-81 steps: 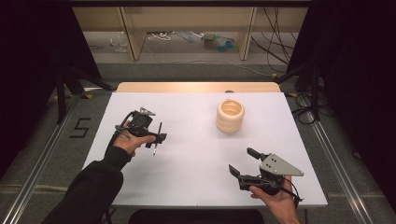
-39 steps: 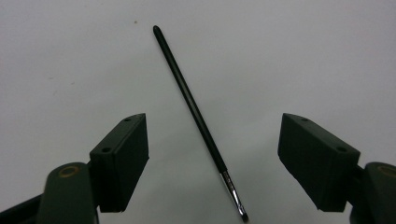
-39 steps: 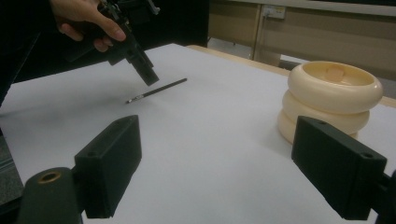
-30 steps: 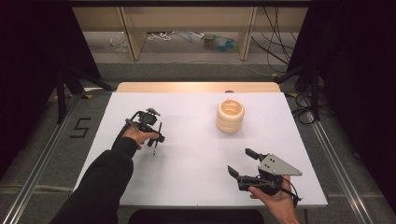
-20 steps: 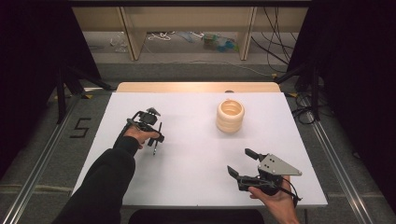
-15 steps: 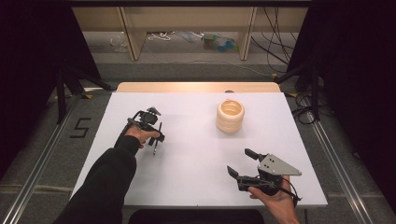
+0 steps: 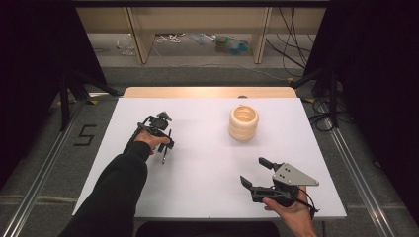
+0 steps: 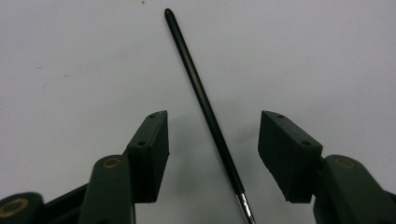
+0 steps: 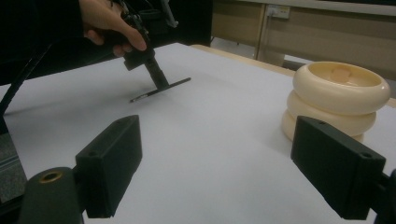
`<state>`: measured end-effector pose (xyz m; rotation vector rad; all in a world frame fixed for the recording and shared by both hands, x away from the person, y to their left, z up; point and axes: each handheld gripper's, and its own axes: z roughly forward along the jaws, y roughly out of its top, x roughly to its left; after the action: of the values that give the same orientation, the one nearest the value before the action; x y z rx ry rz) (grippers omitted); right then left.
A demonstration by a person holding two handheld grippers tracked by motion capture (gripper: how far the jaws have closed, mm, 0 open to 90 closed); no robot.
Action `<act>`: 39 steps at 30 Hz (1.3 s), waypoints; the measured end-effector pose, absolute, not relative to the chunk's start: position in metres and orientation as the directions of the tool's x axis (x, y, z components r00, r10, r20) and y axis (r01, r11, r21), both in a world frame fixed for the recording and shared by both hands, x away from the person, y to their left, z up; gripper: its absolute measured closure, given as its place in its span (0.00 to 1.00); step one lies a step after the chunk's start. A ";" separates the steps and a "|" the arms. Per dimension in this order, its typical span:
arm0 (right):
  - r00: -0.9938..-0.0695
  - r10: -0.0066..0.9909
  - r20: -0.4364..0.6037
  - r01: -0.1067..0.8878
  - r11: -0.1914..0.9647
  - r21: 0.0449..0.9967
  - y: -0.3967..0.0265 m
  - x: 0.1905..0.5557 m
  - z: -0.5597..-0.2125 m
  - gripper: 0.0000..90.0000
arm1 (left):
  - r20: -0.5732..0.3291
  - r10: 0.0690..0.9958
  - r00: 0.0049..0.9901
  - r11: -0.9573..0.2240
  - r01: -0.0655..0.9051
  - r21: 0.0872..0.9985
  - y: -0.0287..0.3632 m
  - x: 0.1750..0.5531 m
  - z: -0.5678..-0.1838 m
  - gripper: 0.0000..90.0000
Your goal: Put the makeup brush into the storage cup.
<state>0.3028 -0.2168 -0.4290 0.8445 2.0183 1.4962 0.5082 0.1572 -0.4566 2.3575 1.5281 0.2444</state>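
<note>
A thin black brush (image 8: 205, 107) with a metal ferrule lies flat on the white table (image 7: 207, 158). My left gripper (image 8: 211, 140) points down over it, one jaw on each side of the handle. The jaws have just been closing; the brush is between them, with a clear gap to each pad (image 8: 152, 149). From above, the left gripper (image 7: 165, 143) stands at the table's left middle, and the brush (image 7: 163, 156) pokes out below it. My right gripper (image 7: 251, 170) rests open and empty near the front right; its jaws (image 9: 215, 154) frame bare table.
A cream stack of rings (image 7: 243, 122) stands at the back right, close beside the right gripper's far jaw in its own view (image 9: 336, 100). Dark curtains flank the table. A wooden ledge (image 7: 207, 92) runs along the table's far edge.
The left hand has edged slightly up the table over the brush since the oldest frame. The brush, the ring stack and the right gripper have stayed put.
</note>
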 end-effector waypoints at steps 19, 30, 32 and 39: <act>-0.698 0.716 -0.017 0.193 0.210 0.959 -0.217 0.303 -0.429 0.20 | -0.045 0.903 0.427 -0.393 0.865 0.312 0.157 0.512 -0.462 0.66; -0.697 0.717 -0.019 0.196 0.215 0.957 -0.216 0.303 -0.429 0.20 | -0.011 0.899 0.439 -0.415 0.858 0.304 0.153 0.514 -0.461 0.75; -0.703 0.711 0.011 0.210 0.193 0.959 -0.215 0.302 -0.430 0.20 | -0.027 0.914 0.406 -0.379 0.873 0.308 0.152 0.512 -0.462 0.77; -0.692 0.721 -0.021 0.191 0.212 0.958 -0.216 0.302 -0.429 0.20 | -0.016 0.888 0.460 -0.437 0.852 0.288 0.158 0.517 -0.460 0.84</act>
<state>0.3022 -0.2165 -0.4286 0.8429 2.0219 1.4950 0.5169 0.1583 -0.4604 2.4562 1.4974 0.2001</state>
